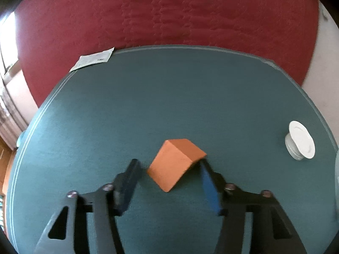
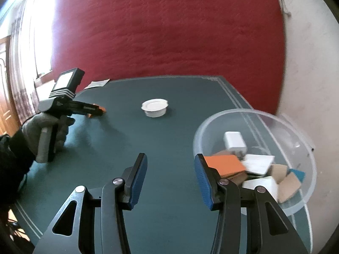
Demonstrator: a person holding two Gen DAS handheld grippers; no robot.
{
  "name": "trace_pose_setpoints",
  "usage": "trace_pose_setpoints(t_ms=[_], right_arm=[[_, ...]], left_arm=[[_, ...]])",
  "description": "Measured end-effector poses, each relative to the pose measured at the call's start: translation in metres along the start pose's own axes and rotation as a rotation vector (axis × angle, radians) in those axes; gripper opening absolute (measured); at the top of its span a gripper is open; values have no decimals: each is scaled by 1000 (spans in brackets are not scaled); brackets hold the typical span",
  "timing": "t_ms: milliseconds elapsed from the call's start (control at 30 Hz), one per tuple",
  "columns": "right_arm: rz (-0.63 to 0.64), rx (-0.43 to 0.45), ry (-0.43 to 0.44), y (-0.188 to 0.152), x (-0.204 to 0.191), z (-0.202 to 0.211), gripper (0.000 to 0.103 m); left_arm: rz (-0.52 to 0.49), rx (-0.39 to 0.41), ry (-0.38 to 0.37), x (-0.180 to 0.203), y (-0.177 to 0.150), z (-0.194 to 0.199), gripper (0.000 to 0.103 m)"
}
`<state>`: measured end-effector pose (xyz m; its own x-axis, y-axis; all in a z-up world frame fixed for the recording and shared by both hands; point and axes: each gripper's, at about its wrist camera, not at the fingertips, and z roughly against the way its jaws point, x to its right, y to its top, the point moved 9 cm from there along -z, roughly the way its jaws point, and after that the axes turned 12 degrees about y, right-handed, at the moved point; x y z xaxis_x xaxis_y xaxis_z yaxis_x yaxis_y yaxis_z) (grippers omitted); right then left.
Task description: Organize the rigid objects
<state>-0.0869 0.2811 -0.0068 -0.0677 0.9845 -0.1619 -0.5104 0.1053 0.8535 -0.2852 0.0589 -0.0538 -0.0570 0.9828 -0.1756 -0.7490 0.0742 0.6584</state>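
Note:
An orange block (image 1: 175, 165) lies on the green table (image 1: 169, 97). My left gripper (image 1: 168, 165) is open, its two fingers on either side of the block, not closed on it. In the right wrist view the left gripper (image 2: 96, 111) shows at the far left with the orange block (image 2: 97, 110) between its tips. My right gripper (image 2: 170, 171) is open and empty above the table, just left of a clear plastic bowl (image 2: 296, 139) that holds several blocks, among them an orange one (image 2: 224, 165) and a white charger (image 2: 234, 141).
A white lid-like cap (image 1: 299, 140) lies at the table's right; it also shows in the right wrist view (image 2: 154, 106). A paper slip (image 1: 93, 60) lies at the far left edge. A red cover (image 1: 169, 12) lies beyond the table.

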Motion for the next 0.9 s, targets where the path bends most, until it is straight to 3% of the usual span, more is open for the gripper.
trace_pose_setpoints(t_ms=[133, 467, 800, 900], right_arm=[[-23, -35, 58, 1, -9, -12, 48], [-114, -87, 145, 28, -13, -53, 48], [-145, -100, 143, 66, -9, -111, 48], [-143, -109, 127, 74, -5, -130, 55]], left_arm=[[-16, 24, -40, 7, -2, 6, 37], [56, 30, -83, 0, -17, 25, 36], [50, 16, -82, 3, -36, 38, 36], [55, 16, -85, 2, -37, 38, 36]])
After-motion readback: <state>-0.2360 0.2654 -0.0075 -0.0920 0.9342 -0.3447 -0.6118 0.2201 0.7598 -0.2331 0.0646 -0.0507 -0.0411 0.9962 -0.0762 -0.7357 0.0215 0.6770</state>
